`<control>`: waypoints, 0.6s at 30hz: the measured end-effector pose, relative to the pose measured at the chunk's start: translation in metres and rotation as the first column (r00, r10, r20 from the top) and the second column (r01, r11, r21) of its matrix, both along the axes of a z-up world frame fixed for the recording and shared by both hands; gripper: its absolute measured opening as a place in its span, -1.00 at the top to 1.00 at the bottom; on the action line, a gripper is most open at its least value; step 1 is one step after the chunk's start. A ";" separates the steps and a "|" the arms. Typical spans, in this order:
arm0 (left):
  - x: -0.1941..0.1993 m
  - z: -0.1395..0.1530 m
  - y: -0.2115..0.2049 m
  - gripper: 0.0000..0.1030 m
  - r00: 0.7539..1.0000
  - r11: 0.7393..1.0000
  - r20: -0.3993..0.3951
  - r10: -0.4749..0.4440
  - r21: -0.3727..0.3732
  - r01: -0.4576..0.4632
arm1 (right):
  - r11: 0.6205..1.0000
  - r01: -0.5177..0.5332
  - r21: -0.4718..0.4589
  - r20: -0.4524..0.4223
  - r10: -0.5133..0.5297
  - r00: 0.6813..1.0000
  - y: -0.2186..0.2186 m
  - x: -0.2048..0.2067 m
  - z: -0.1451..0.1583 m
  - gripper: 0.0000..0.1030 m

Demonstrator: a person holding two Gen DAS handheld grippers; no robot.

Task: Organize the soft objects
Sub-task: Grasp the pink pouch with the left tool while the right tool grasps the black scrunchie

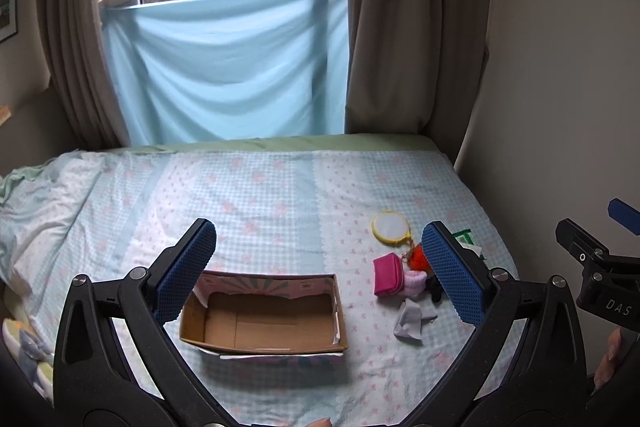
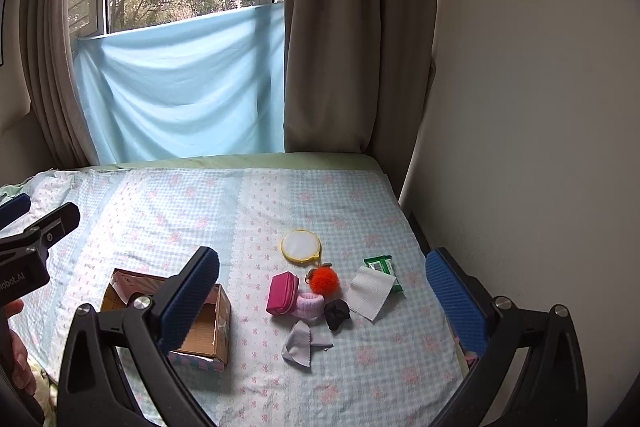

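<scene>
Sorting looks unstarted: box (image 1: pixel 262 319) sits empty on the bed (image 2: pixel 200 203), soft items clustered to its right. Both claws, left (image 1: pixel 320 279) and right (image 2: pixel 324 303), hang released. Next, grasp the pink pouch (image 2: pixel 282 293).

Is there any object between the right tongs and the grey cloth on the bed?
Nothing visible is in the way. The right tongs are open above the pile, and the grey cloth lies nearest to them on bare bed sheet. The black scrunchie and pink pouch lie just beyond it.
</scene>
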State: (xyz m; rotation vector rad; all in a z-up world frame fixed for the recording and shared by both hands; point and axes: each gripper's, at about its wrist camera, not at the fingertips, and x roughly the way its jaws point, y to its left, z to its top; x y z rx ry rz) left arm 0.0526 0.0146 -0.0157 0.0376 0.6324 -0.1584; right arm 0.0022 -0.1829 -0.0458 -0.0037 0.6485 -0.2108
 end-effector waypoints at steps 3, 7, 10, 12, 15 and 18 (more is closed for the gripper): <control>0.020 -0.009 -0.010 -0.98 0.998 0.999 -0.053 -0.046 0.007 0.046 | 0.999 0.028 0.033 -0.035 -0.027 0.999 -0.009 0.009 -0.011 -1.00; 0.057 -0.027 -0.028 -0.98 0.981 0.991 -0.142 -0.130 -0.028 0.127 | 0.995 0.067 0.075 -0.077 -0.061 0.995 -0.024 0.022 -0.031 -1.00; 0.089 -0.049 -0.045 -0.98 0.957 0.981 -0.214 -0.194 -0.050 0.188 | 0.990 0.097 0.098 -0.111 -0.086 0.990 -0.037 0.033 -0.049 -1.00; 0.112 -0.067 -0.058 -0.98 0.935 0.973 -0.270 -0.230 -0.072 0.219 | 0.987 0.119 0.111 -0.149 -0.102 0.984 -0.047 0.043 -0.064 -1.00; 0.146 -0.101 -0.079 -0.98 0.895 0.963 -0.355 -0.268 -0.096 0.251 | 0.979 0.151 0.134 -0.204 -0.122 0.971 -0.064 0.058 -0.091 -1.00; 0.175 -0.142 -0.096 -0.98 0.850 0.957 -0.441 -0.289 -0.116 0.265 | 0.972 0.181 0.147 -0.255 -0.140 0.957 -0.080 0.074 -0.121 -1.00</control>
